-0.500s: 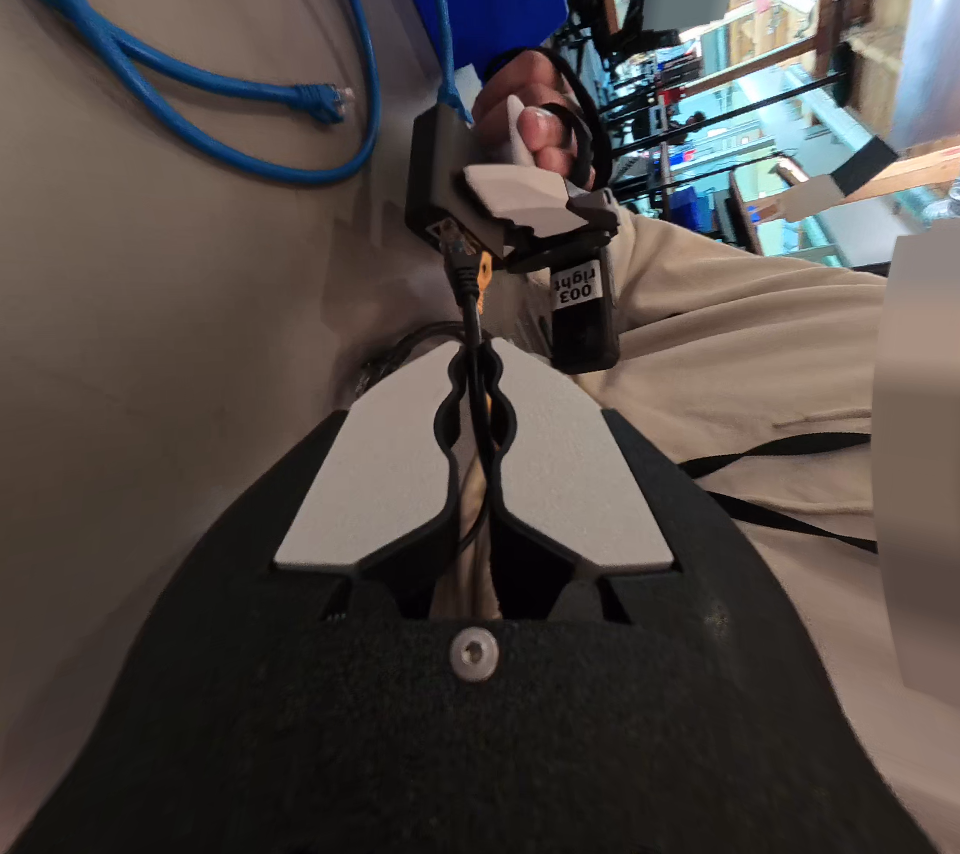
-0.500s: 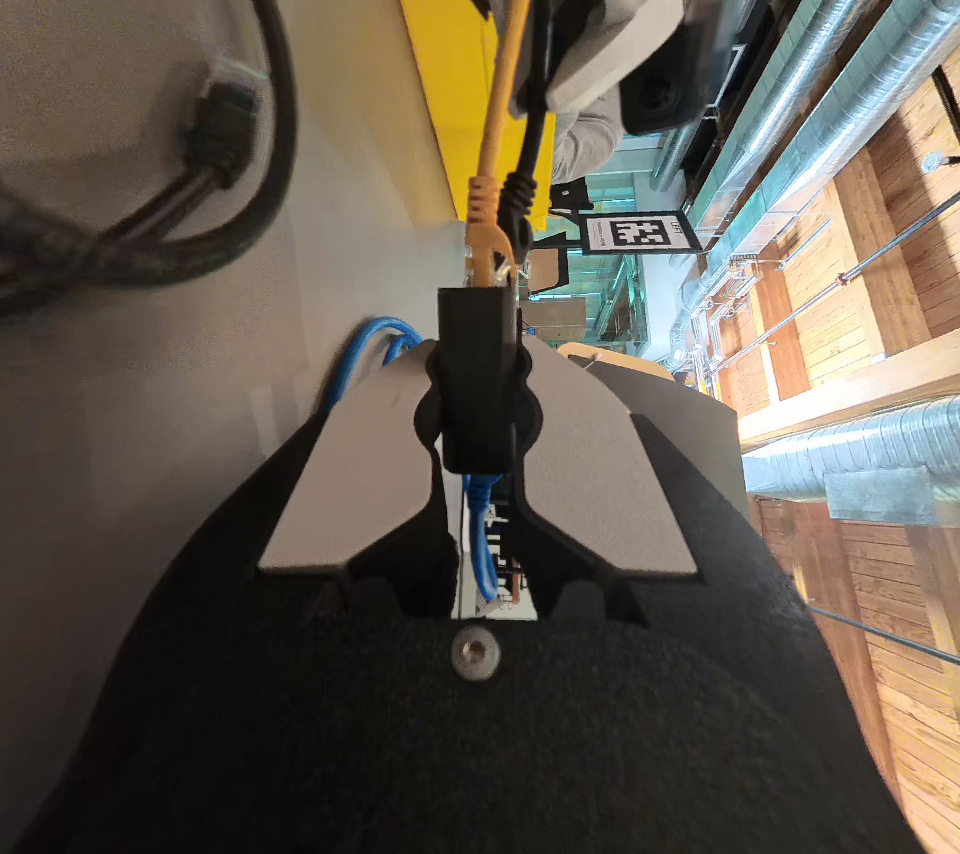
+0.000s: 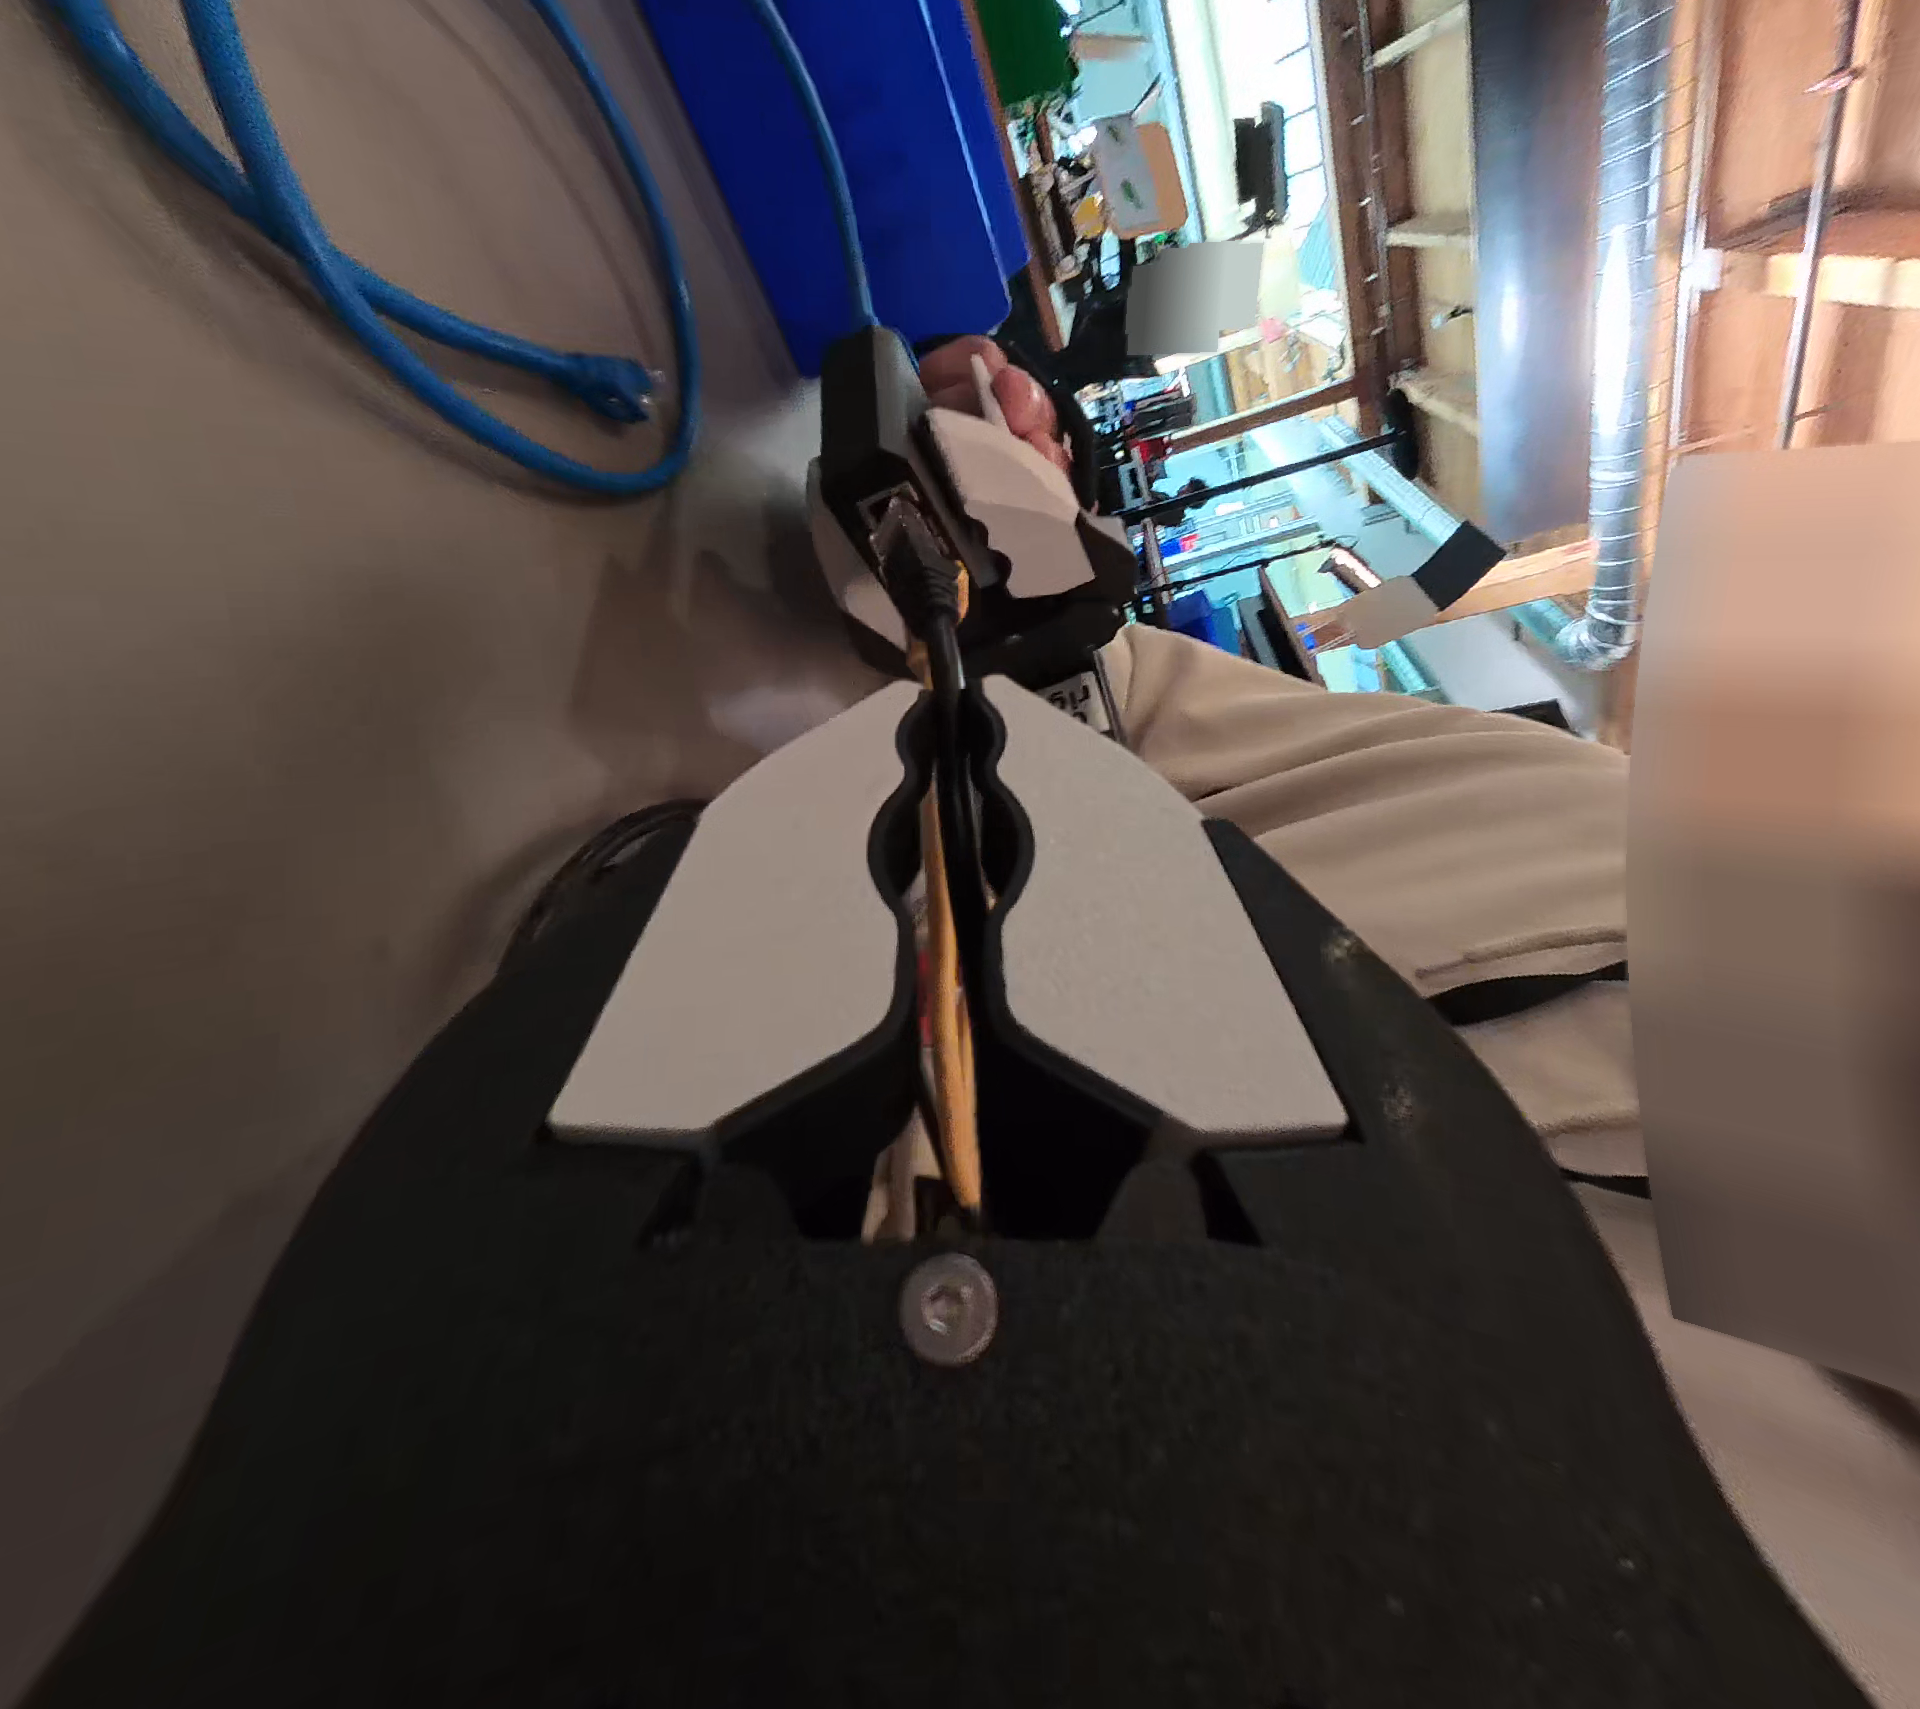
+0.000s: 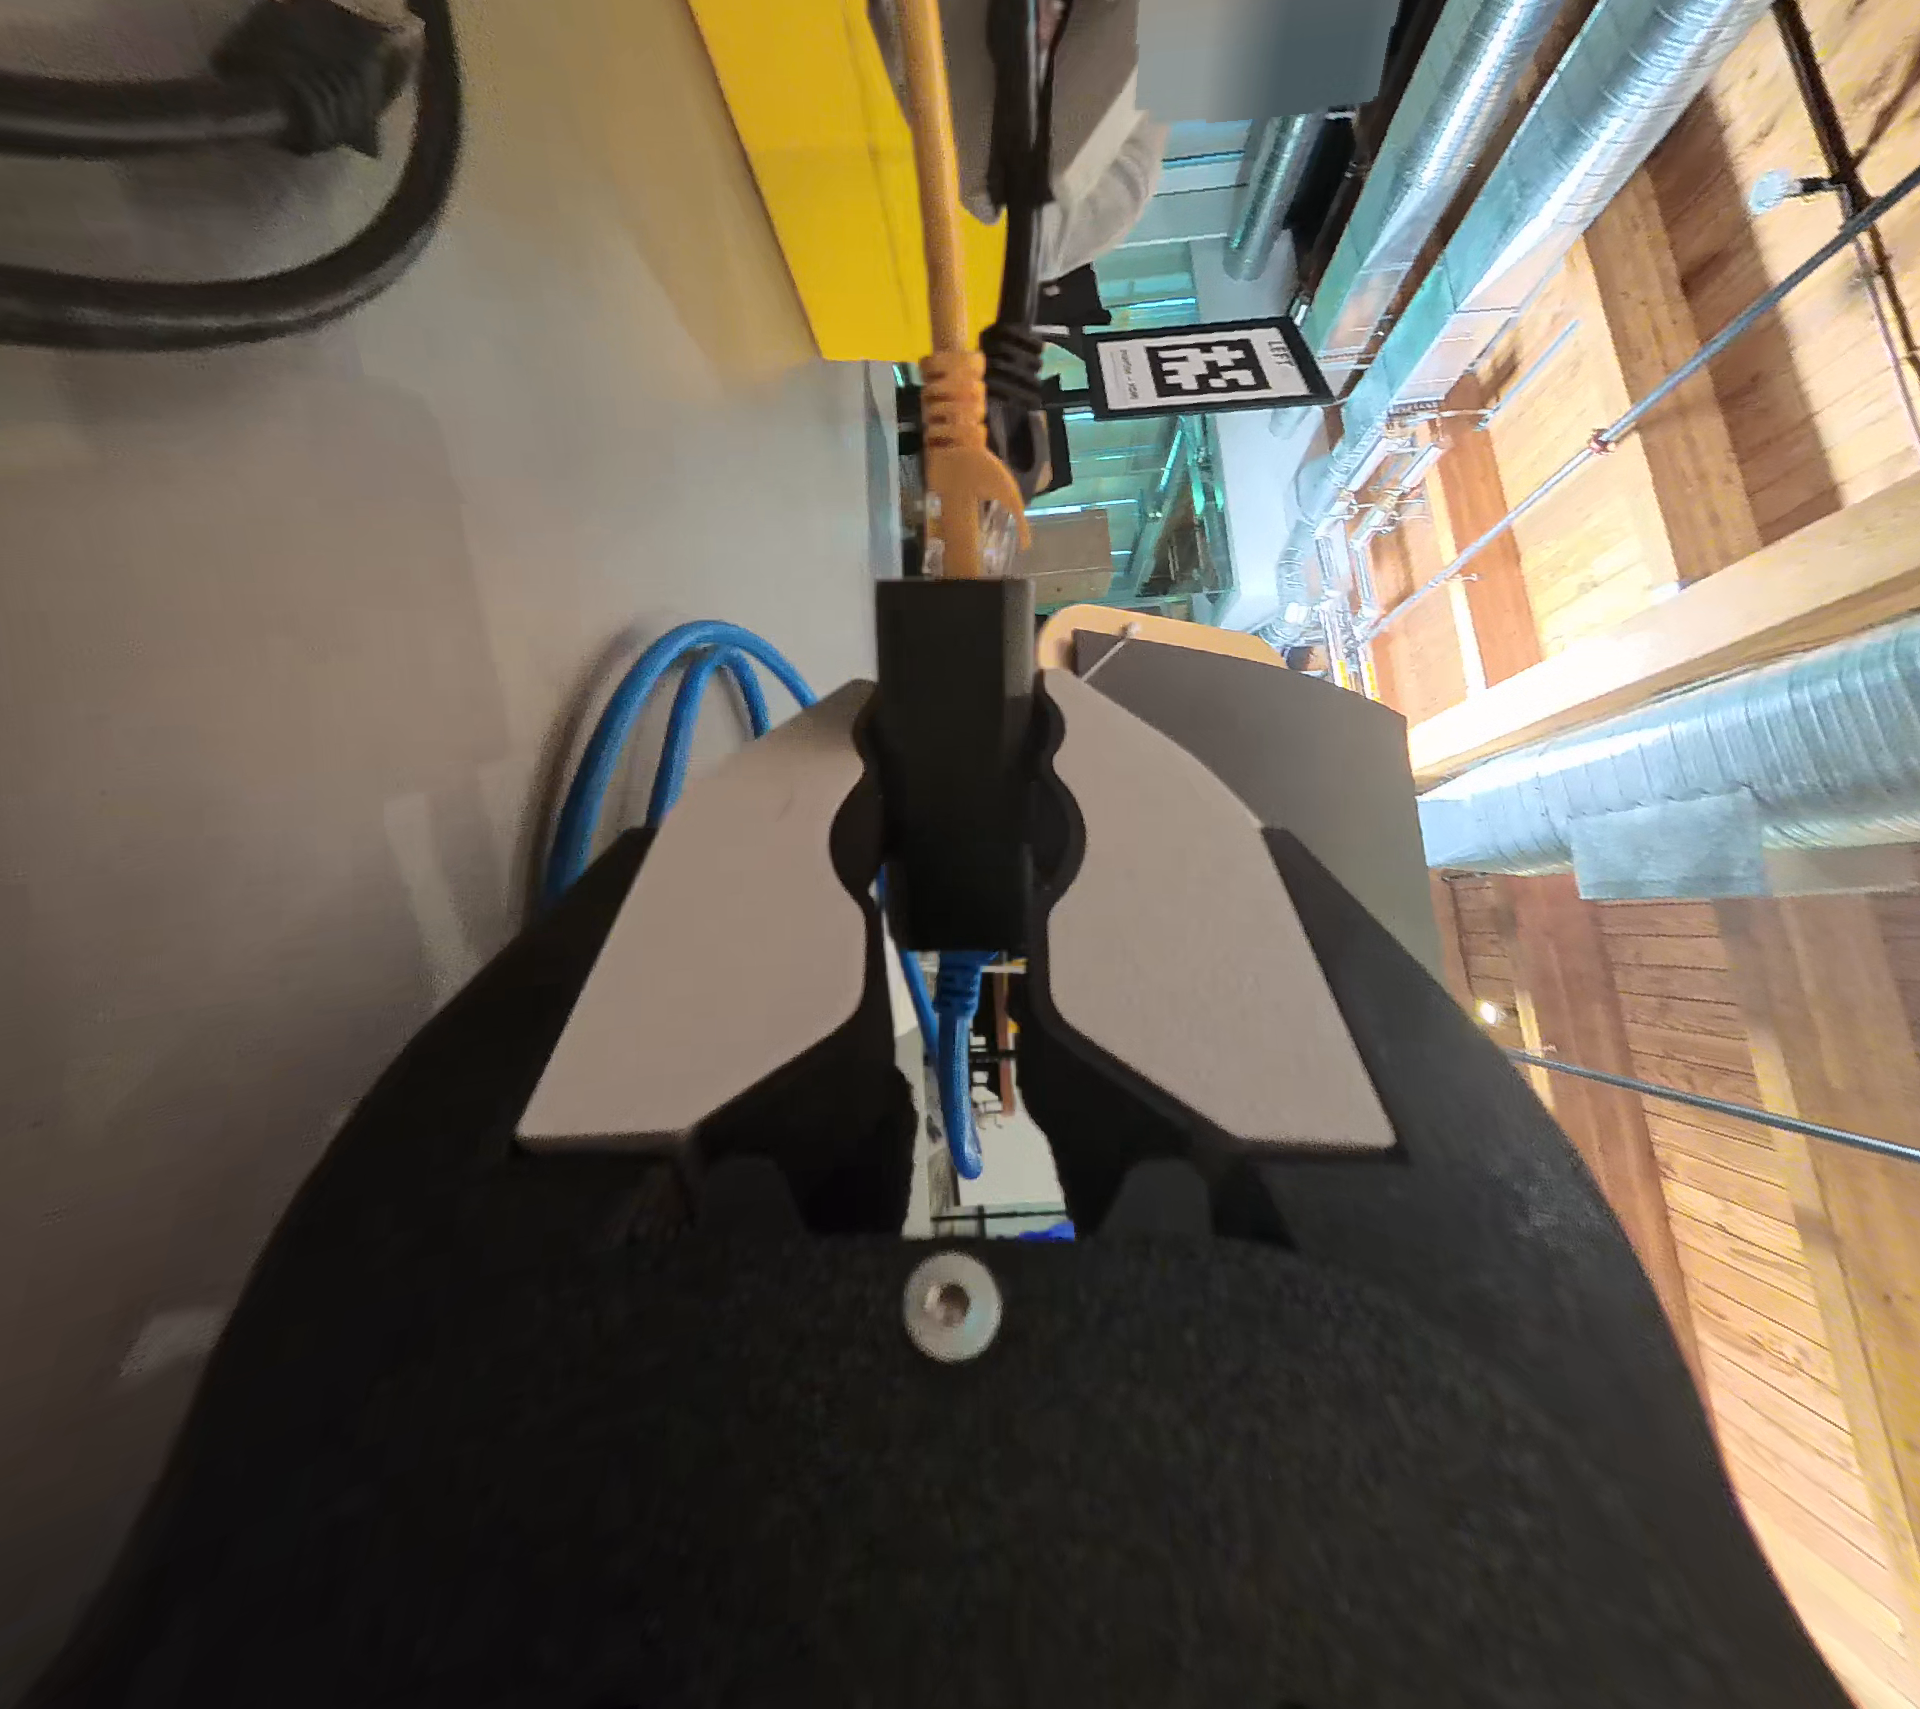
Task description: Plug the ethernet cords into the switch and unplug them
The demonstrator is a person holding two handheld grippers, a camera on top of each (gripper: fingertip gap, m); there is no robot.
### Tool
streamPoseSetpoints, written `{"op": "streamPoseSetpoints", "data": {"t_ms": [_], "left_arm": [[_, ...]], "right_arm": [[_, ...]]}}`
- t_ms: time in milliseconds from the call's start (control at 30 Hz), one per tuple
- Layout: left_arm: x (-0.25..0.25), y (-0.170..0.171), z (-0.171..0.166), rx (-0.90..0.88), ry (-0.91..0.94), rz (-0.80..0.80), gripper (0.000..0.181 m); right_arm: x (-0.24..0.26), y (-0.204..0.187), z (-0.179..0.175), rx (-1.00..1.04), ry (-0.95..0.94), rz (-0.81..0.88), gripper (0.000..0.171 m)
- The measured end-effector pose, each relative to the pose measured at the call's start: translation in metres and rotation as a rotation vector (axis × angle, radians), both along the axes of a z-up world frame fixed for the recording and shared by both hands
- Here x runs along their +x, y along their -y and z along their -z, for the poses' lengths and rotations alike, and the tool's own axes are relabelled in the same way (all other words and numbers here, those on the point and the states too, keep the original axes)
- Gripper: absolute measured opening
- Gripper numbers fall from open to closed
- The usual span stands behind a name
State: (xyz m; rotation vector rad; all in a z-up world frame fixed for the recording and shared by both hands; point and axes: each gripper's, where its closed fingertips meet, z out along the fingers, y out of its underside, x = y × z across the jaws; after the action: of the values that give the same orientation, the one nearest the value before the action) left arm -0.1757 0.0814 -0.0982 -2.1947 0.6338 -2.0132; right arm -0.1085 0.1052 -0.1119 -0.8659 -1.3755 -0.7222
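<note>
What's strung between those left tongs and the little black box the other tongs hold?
Two cords, one black and one orange, run from the left tongs to the switch; both wrist views show it.

The switch [image 3: 871, 433] and the right claw [image 3: 940, 516] holding it are now seen farther from the left claw [image 3: 948, 714], higher in the left wrist view. More black cord [image 3: 940, 620] and yellow cord [image 4: 914, 101] is stretched between them. Both views have been tilted, showing more ceiling ducting [image 4: 1621, 786].

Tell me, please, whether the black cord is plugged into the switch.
In: its black plug sits inside a port of the switch.
</note>
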Motion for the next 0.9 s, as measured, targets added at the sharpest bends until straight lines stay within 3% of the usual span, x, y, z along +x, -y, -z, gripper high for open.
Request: {"op": "streamPoseSetpoints", "data": {"t_ms": [200, 433, 667, 900], "left_arm": [[0.010, 0.004, -0.002, 0.072, -0.017, -0.005, 0.005], [0.010, -0.009, 0.027, 0.577, -0.303, -0.016, 0.009], [0.004, -0.012, 0.071, 1.116, -0.622, 0.166, 0.017], [-0.001, -0.022, 0.095, 1.203, -0.786, 0.250, 0.017]], "right_arm": [[0.011, -0.006, -0.009, -0.027, -0.081, 0.017, 0.024], [0.011, -0.010, 0.000, -0.100, -0.077, 0.013, 0.024], [0.009, -0.008, 0.003, -0.125, -0.072, -0.006, 0.024], [0.008, -0.006, 0.005, -0.135, -0.064, -0.015, 0.024]]}}
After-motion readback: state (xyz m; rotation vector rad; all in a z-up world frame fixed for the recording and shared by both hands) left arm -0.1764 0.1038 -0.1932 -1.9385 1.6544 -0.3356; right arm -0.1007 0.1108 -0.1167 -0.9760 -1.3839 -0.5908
